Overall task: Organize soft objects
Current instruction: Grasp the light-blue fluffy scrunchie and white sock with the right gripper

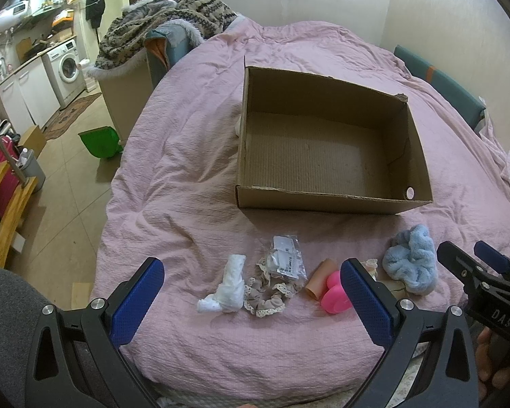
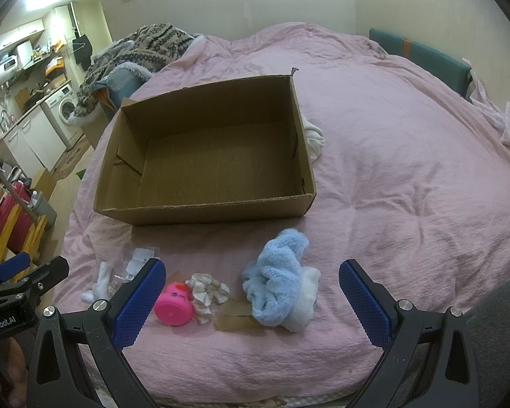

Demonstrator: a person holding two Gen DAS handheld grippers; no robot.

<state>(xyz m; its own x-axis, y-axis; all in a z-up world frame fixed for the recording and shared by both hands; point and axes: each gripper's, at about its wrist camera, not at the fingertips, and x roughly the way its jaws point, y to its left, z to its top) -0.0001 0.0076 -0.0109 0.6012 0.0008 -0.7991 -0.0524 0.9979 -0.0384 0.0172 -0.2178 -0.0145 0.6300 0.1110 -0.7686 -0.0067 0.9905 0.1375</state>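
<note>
An open, empty cardboard box point(image 1: 326, 200) point(image 2: 204, 209) sits on the pink bedspread point(image 1: 193, 176). In front of it lie a white rolled sock point(image 1: 229, 287), a beige lace scrunchie point(image 1: 268, 294) under a small plastic packet point(image 1: 285, 258), a tan tube point(image 1: 319, 280), a pink plastic piece point(image 1: 335, 292) point(image 2: 173, 306), a cream lace piece point(image 2: 205, 292) and a fluffy blue cloth point(image 1: 409, 260) point(image 2: 277, 280). My left gripper point(image 1: 251, 297) is open above the scrunchie. My right gripper point(image 2: 251, 301) is open in front of the blue cloth. Both are empty.
A white cloth point(image 2: 314, 139) lies beside the box's right wall. A pile of knitted clothes point(image 1: 163, 23) sits at the bed's far left corner. A green dustpan point(image 1: 100, 142), a grey bin point(image 1: 34, 168) and a yellow wooden chair point(image 1: 6, 217) stand on the floor at left.
</note>
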